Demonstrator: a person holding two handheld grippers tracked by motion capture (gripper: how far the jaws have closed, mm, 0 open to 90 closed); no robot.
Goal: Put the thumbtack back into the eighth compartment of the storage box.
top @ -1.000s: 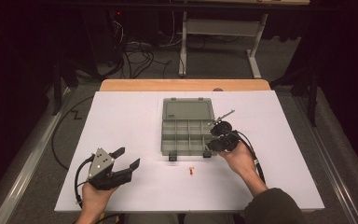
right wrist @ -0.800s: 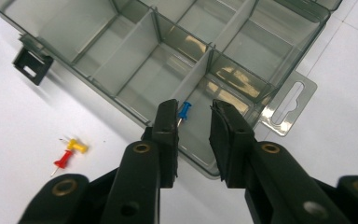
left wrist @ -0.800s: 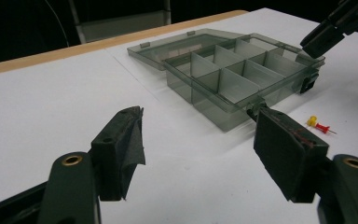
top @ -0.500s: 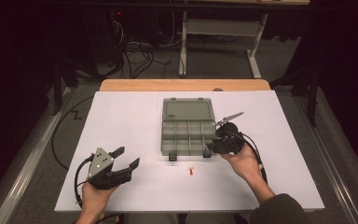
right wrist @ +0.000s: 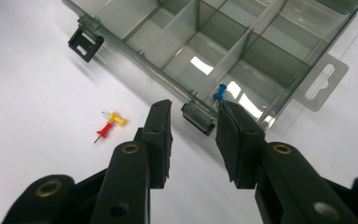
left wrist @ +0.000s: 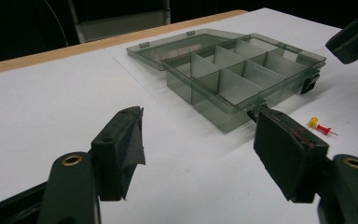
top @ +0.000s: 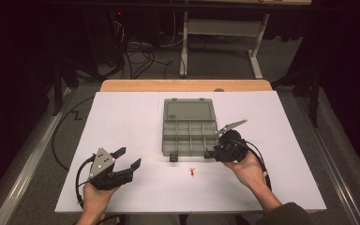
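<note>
Blue pushpin (right wrist: 221,91) — just beyond right hand-held gripper (right wrist: 193,121), in box (right wrist: 279,56).

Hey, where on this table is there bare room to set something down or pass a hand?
Free: the wide white table stretch left of the organizer box, and the strip right of the right hand-held gripper. Crowded: the box's near edge, with the red and yellow pushpins and the blue pushpin.
</note>
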